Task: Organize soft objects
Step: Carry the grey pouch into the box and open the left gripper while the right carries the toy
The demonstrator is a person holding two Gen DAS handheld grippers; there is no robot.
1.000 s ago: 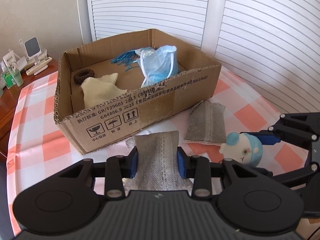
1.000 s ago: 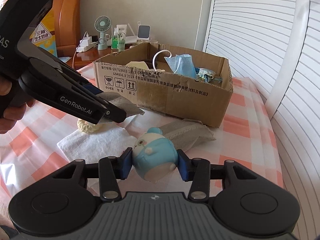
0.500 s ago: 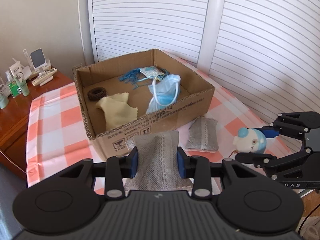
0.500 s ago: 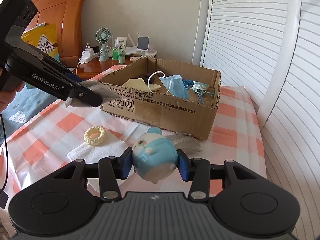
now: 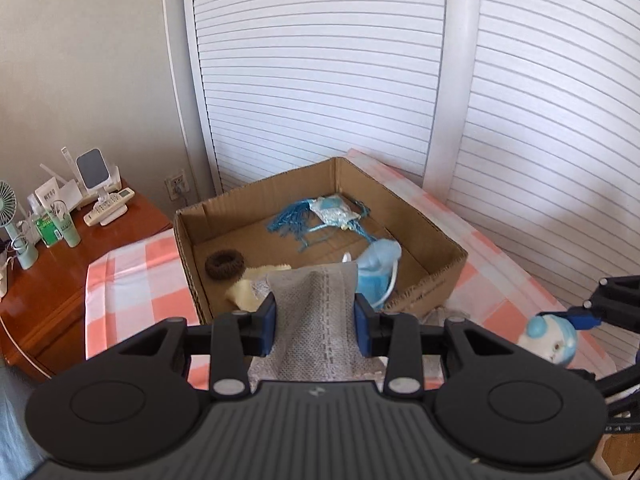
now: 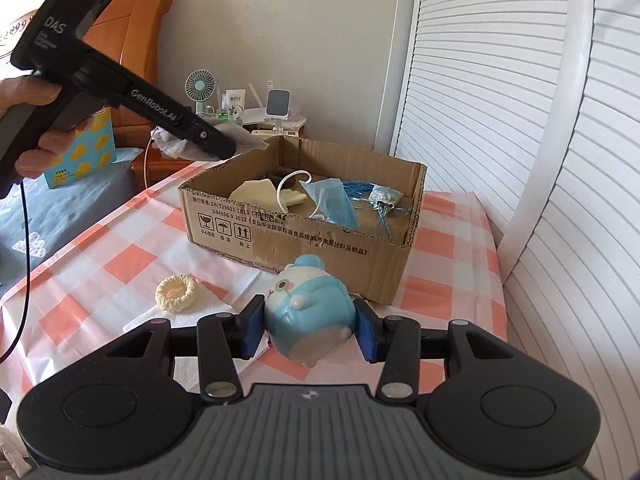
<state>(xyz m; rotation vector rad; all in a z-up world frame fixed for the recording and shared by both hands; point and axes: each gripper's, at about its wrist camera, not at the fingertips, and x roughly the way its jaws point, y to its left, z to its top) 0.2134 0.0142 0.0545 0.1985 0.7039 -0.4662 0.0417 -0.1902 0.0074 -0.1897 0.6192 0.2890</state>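
My left gripper (image 5: 315,325) is shut on a grey cloth pouch (image 5: 316,320) and holds it high above the near-left edge of the open cardboard box (image 5: 448,276); it shows in the right wrist view (image 6: 224,148) too. My right gripper (image 6: 306,330) is shut on a blue and white plush toy (image 6: 310,310), raised in front of the box (image 6: 304,240). The box holds a blue face mask (image 5: 378,266), a cream cloth (image 5: 248,292), a brown scrunchie (image 5: 224,264) and a blue tasselled sachet (image 5: 320,216).
A cream scrunchie (image 6: 176,293) lies on a white cloth (image 6: 208,312) on the checked tablecloth (image 6: 100,264), left of the toy. A wooden side table (image 5: 48,276) with a fan (image 5: 10,208) and bottles stands beyond the box. Louvred shutters (image 5: 320,80) close off the far side.
Both grippers have risen. The left has lifted the grey pouch up over the box's edge; the right has lifted the plush toy off the table.
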